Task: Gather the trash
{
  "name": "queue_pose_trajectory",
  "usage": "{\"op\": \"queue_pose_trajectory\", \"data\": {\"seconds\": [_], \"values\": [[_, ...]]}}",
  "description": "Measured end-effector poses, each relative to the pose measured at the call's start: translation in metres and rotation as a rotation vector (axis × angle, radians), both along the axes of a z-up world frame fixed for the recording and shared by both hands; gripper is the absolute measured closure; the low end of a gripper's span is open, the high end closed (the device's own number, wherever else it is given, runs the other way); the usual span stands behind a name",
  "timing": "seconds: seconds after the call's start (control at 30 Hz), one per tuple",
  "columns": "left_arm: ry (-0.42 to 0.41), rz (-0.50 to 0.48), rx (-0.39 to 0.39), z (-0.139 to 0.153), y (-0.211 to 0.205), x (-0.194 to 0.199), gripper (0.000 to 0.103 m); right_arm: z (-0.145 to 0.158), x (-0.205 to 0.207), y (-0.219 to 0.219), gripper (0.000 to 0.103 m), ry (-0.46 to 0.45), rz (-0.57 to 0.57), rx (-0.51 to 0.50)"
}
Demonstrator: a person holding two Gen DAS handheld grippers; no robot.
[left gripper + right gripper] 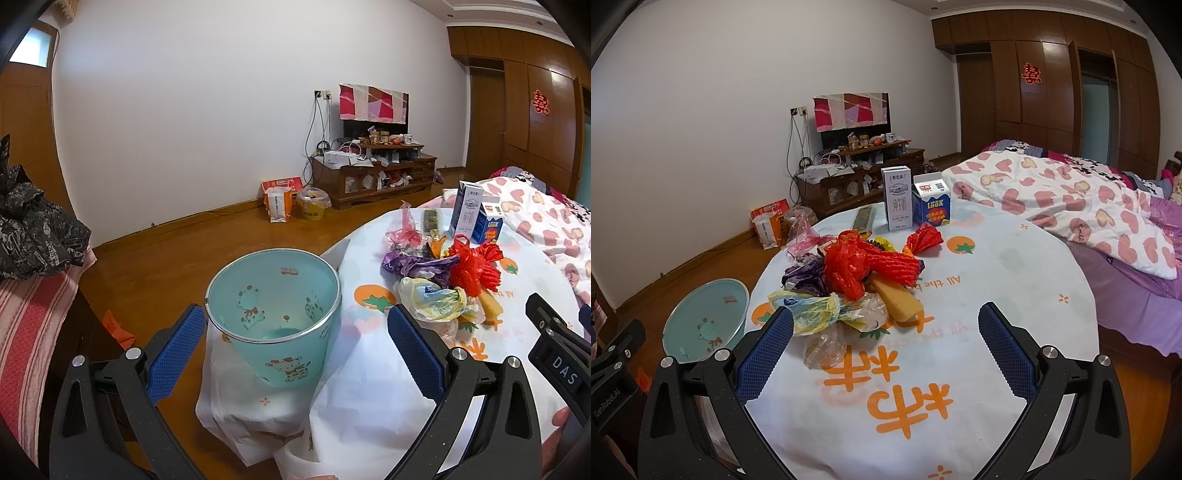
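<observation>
While nothing has yet been lifted, both claws are held wide apart and empty over a round table draped in a white cloth printed with orange fruit (1015, 258). The left gripper (295, 343) is aimed at a pale turquoise plastic waste bin with cartoon giraffes and a metal rim (275, 314), which is seen directly ahead of and between its blue-padded fingers (173, 354), standing on a cloth-covered surface at the table's edge, apparently placed within easy reach for the rubbish. The bin appears to be empty.

The right gripper (886, 347) is pointed at the trash itself: a heap of crumpled plastic just beyond its left finger, made up of a red crinkled plastic bag (864, 264), a purple wrapper (803, 277), a yellow-and-blue printed carrier bag (809, 310), a clear bag (825, 345) nearest the claw, and a yellow wedge-shaped piece (897, 301). Farther ahead, a tall white milk carton (897, 197) and a shorter blue carton (931, 203) are left standing upright past the pile.

From the left-hand view the heap is found to the right of the claw, with the other tool's black body at the frame's edge. A grasp on the nearest bag is judged the likely next step, though loose film may slip or snag.
</observation>
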State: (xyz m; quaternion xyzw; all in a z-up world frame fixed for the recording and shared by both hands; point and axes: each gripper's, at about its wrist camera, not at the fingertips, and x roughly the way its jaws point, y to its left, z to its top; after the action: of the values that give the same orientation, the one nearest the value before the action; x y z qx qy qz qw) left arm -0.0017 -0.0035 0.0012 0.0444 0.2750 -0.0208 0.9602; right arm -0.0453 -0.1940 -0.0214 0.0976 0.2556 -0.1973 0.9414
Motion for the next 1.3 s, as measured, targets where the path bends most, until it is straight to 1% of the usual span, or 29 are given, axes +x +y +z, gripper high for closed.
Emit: {"op": "queue_pose_trajectory", "data": {"seconds": [0.5,1.3], "values": [[0.010,-0.003,-0.007,-0.0083,0.0002,0.0013,0.006,-0.0013,0.0007,-0.0014,0.004,0.001,-0.001,0.003],[0.013,-0.005,-0.009,-0.0077,0.0019,0.0015,0.006,-0.0057,0.0017,-0.0020,0.004,0.002,0.002,0.007]]}}
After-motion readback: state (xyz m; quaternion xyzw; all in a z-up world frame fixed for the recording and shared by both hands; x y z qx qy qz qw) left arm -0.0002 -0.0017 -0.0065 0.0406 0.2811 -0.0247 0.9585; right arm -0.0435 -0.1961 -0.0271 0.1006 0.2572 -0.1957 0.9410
